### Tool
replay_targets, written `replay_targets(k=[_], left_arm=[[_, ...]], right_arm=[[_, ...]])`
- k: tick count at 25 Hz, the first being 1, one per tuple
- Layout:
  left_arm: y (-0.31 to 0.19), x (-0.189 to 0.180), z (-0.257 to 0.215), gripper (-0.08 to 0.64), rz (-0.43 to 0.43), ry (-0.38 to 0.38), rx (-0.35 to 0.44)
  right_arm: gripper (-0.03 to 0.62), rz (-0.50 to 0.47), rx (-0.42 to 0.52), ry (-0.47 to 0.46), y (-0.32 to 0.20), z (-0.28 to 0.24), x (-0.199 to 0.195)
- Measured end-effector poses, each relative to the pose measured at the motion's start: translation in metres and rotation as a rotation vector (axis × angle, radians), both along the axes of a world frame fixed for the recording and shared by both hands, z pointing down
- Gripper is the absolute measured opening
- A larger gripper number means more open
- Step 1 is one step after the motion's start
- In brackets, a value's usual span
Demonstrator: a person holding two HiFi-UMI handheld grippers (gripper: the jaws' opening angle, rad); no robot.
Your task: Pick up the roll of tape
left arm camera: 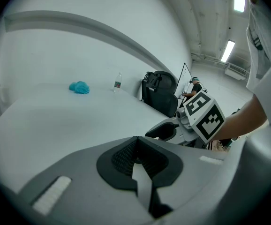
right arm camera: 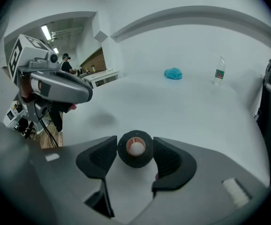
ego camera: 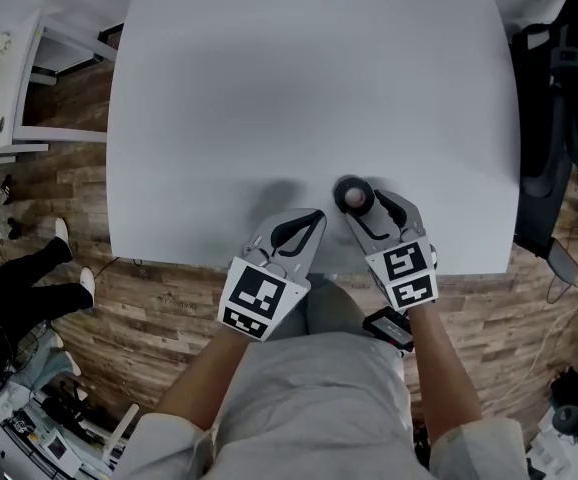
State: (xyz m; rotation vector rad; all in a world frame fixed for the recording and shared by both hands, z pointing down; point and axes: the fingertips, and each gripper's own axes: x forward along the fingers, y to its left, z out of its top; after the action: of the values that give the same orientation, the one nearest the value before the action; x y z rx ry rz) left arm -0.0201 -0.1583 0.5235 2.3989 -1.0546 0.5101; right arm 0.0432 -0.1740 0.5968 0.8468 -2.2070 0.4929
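Right claw (right arm camera: 134, 143) first: jaws apart, and the tape (right arm camera: 135, 149) sits right between the pads. The left pad is about touching it and a sliver of table shows at the right pad, so there's no squeeze on it. It's a small black roll with a pale core, and there's red print inside that core, too small to read. It rests on the white table (ego camera: 269, 88), close to the near edge. Over to the left claw (left arm camera: 136, 139): jaws together, nothing in them, low over the table just beside the right one. Each claw carries a cube of black-and-white square markers — patterns, not words. Far across the table there's a crumpled blue thing (right arm camera: 173, 73) and, near it, a clear bottle (right arm camera: 218, 71) with a label I can't make out.
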Motion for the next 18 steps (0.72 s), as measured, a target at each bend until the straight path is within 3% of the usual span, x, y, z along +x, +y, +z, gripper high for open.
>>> replay_targets(k=[18], left_arm=[[0.003,0.004,0.016,0.020,0.000,0.001,-0.026]], right_arm=[[0.363,-0.015,-0.058,0.045,0.000,0.033,-0.001]])
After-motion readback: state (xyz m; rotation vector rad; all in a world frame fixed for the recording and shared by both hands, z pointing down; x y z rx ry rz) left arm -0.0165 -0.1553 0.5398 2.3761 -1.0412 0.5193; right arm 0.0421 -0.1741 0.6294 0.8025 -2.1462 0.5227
